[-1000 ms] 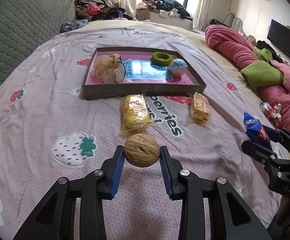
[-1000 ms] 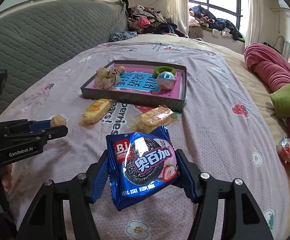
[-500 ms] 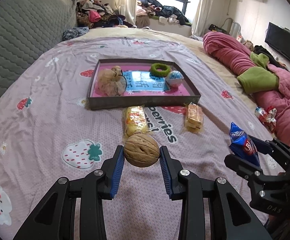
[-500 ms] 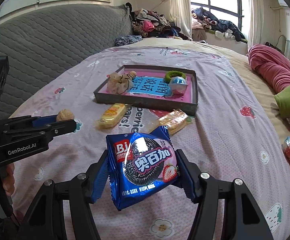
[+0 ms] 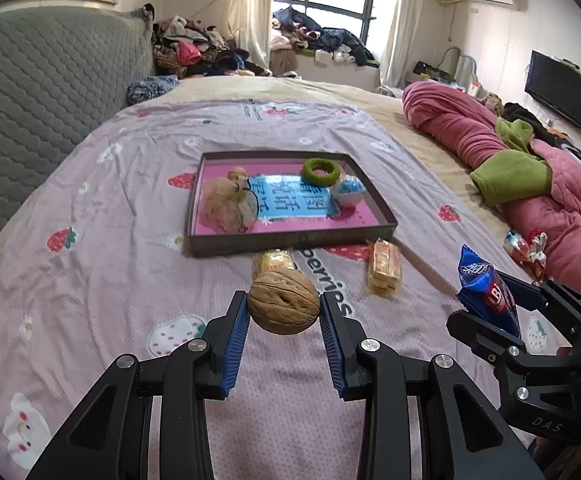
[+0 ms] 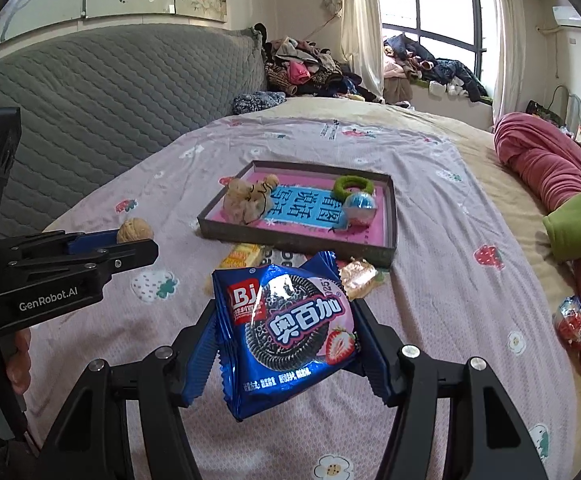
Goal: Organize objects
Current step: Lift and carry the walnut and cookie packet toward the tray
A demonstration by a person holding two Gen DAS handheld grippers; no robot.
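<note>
My left gripper (image 5: 283,312) is shut on a brown walnut (image 5: 283,307) and holds it above the bedspread; it also shows in the right wrist view (image 6: 134,232). My right gripper (image 6: 286,332) is shut on a blue cookie packet (image 6: 286,336), seen edge-on in the left wrist view (image 5: 486,292). A dark tray with a pink floor (image 5: 290,240) lies ahead on the bed. It holds a beige scrunchie (image 5: 228,204), a green ring (image 5: 321,170) and a blue-white ball (image 5: 348,190). Two wrapped biscuits (image 5: 384,270) (image 5: 272,260) lie just before the tray.
A grey quilted headboard (image 6: 90,100) runs along the left. Pink and green bedding (image 5: 510,160) is heaped at the right, with wrapped sweets (image 5: 526,244) beside it. Clothes are piled by the window (image 5: 318,40). A TV (image 5: 558,88) hangs on the right wall.
Both grippers have risen and drawn back from the tray, each still holding its object. The tray and biscuits look farther away and have not moved.
</note>
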